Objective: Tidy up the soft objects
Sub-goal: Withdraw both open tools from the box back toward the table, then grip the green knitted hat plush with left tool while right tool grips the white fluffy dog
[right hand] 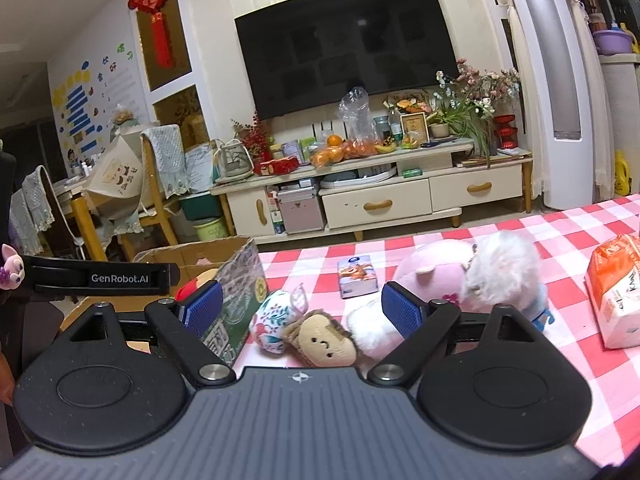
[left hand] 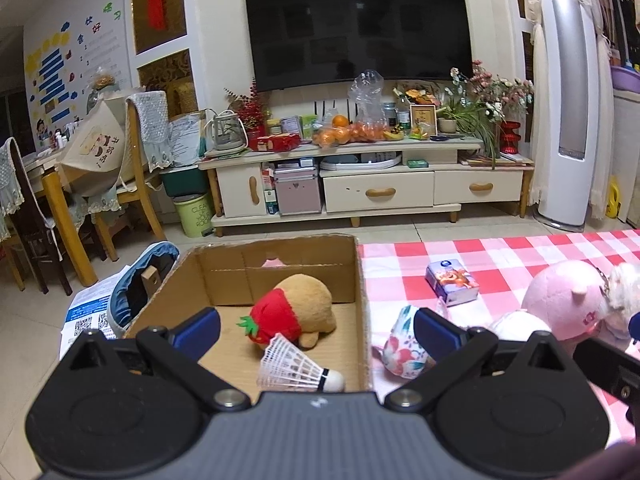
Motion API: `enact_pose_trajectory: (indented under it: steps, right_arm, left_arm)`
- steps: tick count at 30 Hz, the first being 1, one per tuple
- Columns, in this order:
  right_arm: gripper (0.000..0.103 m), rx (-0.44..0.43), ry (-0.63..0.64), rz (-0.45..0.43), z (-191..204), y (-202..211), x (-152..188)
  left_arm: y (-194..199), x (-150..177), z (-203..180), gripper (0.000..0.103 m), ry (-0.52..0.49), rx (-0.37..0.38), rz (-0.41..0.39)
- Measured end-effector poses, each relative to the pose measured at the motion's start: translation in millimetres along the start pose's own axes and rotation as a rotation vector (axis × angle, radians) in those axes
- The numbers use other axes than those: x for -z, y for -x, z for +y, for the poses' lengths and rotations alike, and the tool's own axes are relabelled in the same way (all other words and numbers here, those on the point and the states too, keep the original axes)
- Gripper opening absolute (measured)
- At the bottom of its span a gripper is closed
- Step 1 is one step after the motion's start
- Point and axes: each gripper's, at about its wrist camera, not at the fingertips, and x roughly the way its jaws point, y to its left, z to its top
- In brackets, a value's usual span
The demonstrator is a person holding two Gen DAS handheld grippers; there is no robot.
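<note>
1. The left gripper [left hand: 316, 330] fills the bottom of the left wrist view, jaws spread wide with nothing between them, over the cardboard box [left hand: 362, 280] at centre.
2. Inside the box lie a brown plush with a strawberry hood [left hand: 296, 310] and a shuttlecock [left hand: 298, 372] (touching it at the lower edge).
3. The right gripper [right hand: 302, 310] is equally wide and empty; lower centre of its view, a floral pouch [right hand: 272, 322] touches a small lion plush [right hand: 322, 340].
4. A pink plush [right hand: 434, 266] and white fluffy toy [right hand: 500, 270] sit right of centre on the checked cloth [right hand: 560, 232].
</note>
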Motion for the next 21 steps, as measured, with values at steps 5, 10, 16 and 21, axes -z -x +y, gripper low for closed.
enact_pose_trajectory:
  steps: [5,10,16,21]
  right_arm:
    - [0.103,0.019,-0.011,-0.008,-1.2,3.4,2.2]
    - [0.103,0.037,-0.018,-0.014,-3.3,7.2,4.9]
    - [0.103,0.072,-0.027,-0.019,-5.2,11.0,7.5]
    - [0.103,0.114,-0.045,-0.027,-9.7,13.1,7.7]
  left_arm:
    - [0.6,1.0,-8.3,0.102,-0.021,0.005,0.002]
    - [1.3,1.8,-19.0,0.102,-0.042,0.015,0.005]
    - [4.1,5.9,-31.7,0.102,-0.08,0.041,0.011]
    - [9.1,12.3,-45.5,0.102,-0.118,0.099,0.022]
